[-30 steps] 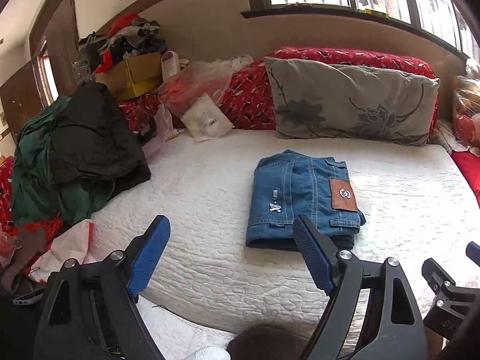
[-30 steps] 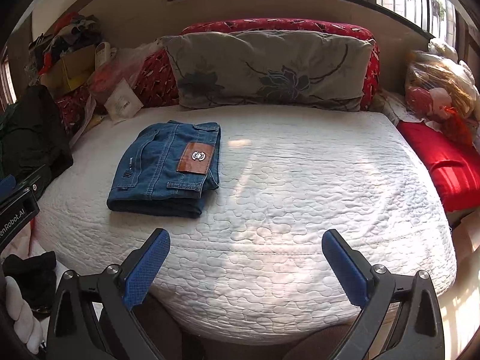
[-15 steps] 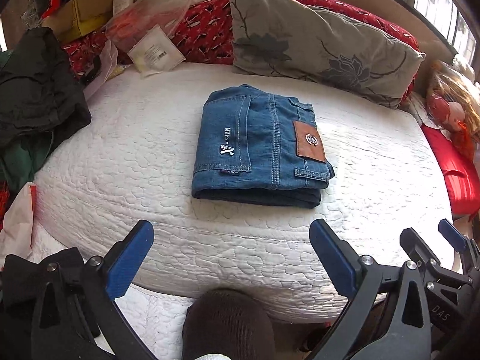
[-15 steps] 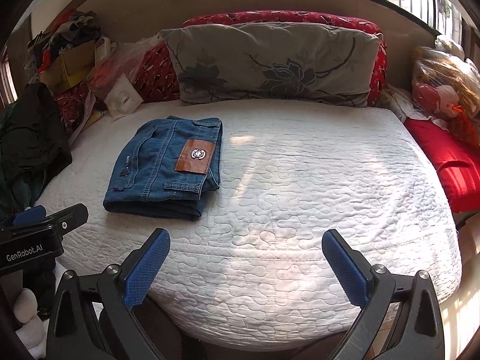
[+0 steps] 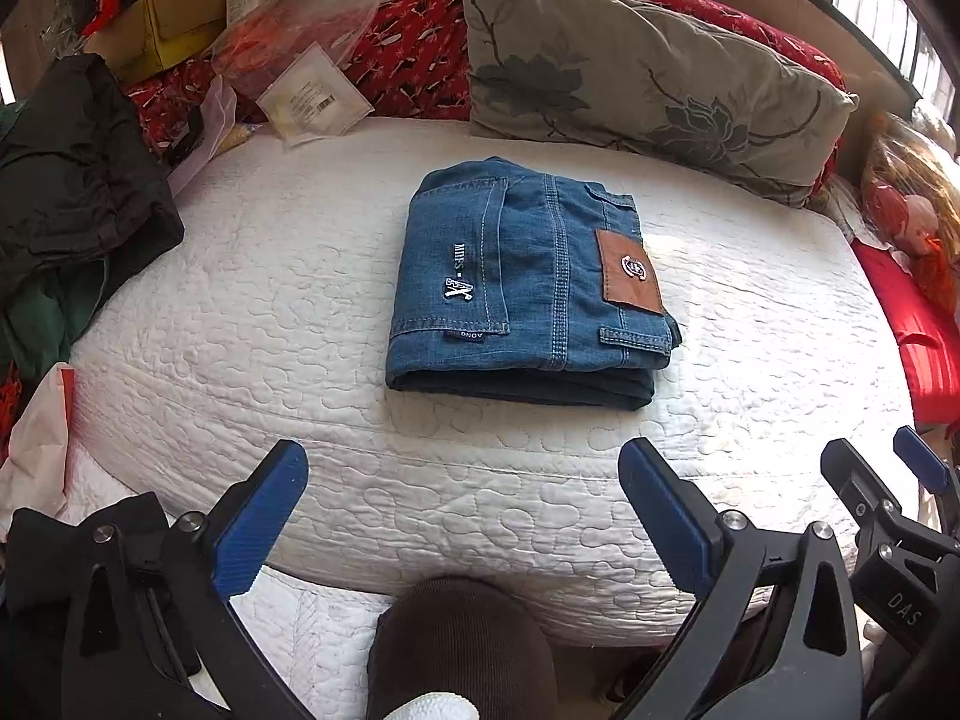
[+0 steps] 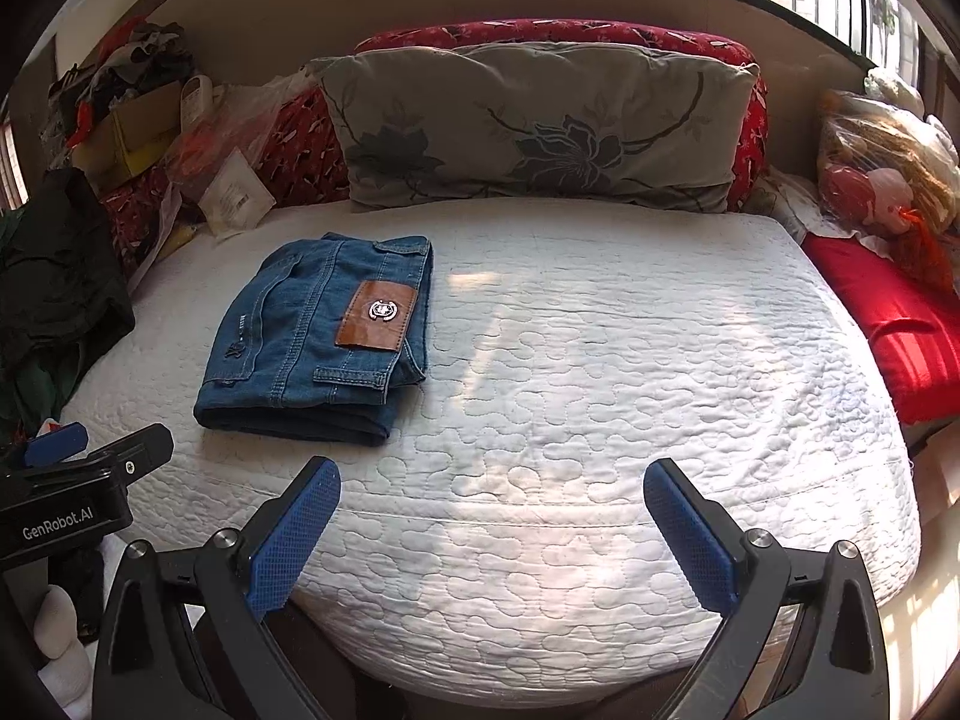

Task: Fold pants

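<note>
Blue jeans (image 5: 528, 282) lie folded into a compact rectangle on the white quilted bed (image 5: 300, 312), brown leather patch facing up. In the right wrist view the same jeans (image 6: 318, 336) rest on the bed's left half. My left gripper (image 5: 462, 510) hangs open over the bed's near edge, short of the jeans, nothing between its blue pads. My right gripper (image 6: 492, 528) is open too, over the near edge to the right of the jeans, holding nothing. Its tip (image 5: 900, 492) shows at the lower right of the left wrist view.
A grey floral pillow (image 5: 648, 78) leans on a red cushion (image 6: 540, 36) at the back. Dark clothes (image 5: 66, 180) are piled at the left, with a cardboard box (image 5: 162, 30) and plastic bags behind. A red cushion (image 6: 900, 312) and a stuffed bag (image 6: 888, 150) sit at the right. A person's knee (image 5: 456, 642) is below.
The left gripper tipped downward and opened wider, so the jeans now sit higher and more central in its view. The right gripper barely moved.
</note>
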A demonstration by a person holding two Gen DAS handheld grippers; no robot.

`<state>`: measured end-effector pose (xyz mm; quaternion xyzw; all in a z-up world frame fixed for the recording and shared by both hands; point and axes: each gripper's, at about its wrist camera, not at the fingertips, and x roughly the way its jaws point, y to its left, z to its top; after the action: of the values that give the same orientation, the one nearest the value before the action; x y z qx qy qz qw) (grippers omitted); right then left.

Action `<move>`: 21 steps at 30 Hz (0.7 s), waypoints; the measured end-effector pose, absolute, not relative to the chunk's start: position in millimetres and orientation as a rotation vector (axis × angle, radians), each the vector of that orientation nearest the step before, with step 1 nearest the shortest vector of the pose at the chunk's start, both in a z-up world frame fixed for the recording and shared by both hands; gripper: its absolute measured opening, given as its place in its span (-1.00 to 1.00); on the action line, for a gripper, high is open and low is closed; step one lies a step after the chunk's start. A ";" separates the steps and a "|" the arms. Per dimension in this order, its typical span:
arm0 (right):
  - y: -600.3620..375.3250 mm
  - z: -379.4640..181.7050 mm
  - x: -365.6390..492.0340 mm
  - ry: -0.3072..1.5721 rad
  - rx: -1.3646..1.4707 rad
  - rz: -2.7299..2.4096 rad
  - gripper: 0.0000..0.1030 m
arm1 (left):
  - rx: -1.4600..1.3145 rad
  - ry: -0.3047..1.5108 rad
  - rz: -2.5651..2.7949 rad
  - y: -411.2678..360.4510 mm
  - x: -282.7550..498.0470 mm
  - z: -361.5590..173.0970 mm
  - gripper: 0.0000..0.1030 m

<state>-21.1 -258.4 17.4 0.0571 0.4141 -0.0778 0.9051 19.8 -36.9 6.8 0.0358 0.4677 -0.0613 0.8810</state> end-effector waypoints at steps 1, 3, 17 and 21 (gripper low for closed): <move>-259.8 18.6 -20.8 0.850 0.120 -0.161 0.98 | 0.077 0.973 -0.125 -37.8 18.5 6.3 1.00; -260.2 19.6 -20.5 0.847 0.115 -0.164 0.98 | 0.084 0.970 -0.126 -38.6 18.1 5.8 1.00; -265.2 17.8 -22.2 0.852 0.126 -0.176 0.98 | 0.122 0.968 -0.155 -48.4 11.4 5.5 1.00; -266.0 17.4 -22.6 0.852 0.129 -0.178 0.98 | 0.131 0.975 -0.160 -50.9 10.5 4.4 1.00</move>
<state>-22.6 -266.0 17.4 0.0623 0.4126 -0.0860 0.9047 10.5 -50.9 4.4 0.0627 0.4675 -0.0767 0.8784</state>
